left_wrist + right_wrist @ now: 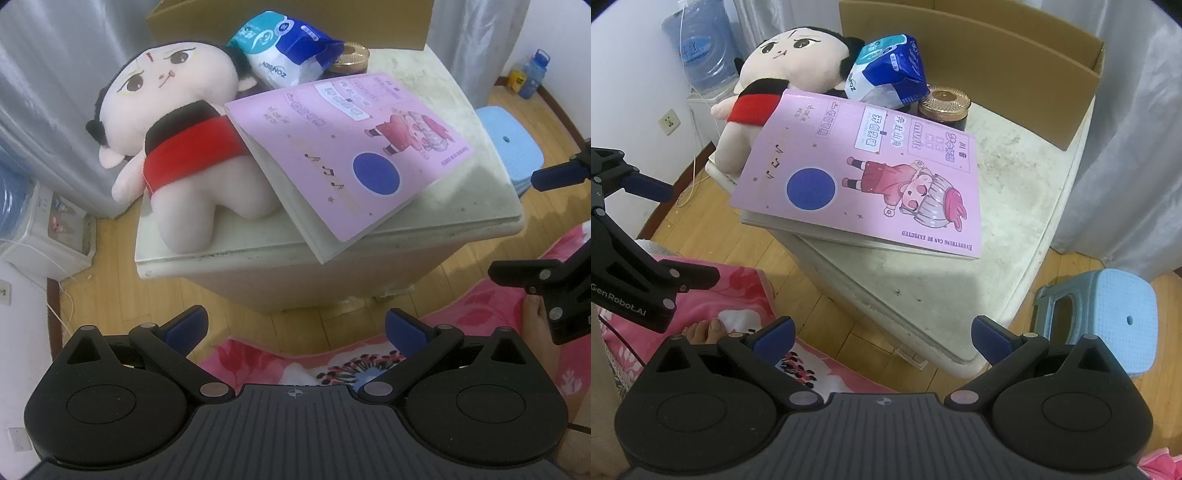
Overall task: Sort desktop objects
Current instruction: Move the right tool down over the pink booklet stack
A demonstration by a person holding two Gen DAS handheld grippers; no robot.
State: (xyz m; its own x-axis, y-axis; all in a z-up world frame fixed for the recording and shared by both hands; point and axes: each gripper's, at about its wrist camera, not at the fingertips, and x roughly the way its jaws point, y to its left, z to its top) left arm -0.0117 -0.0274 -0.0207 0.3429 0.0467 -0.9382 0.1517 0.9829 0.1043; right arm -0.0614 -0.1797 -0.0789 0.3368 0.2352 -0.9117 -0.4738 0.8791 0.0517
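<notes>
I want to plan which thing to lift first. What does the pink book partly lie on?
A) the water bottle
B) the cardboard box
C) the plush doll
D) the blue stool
C: the book is tilted, its far edge propped on the doll and covering the doll's body, while its near edge sits on the table.

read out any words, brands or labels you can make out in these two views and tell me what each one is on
"EVERYTHING CAN BE EXPECTED": lower edge of the pink notebook.
"SC MY" and a cursive word, seemingly "music": notebook title panel; the Chinese characters beside them are too stylised to read surely.
"GenRobot.AI": body of the left gripper.
"ZON..." upside down: blue and white packet; the rest is blurred.
Water jug label: too blurred.
</notes>
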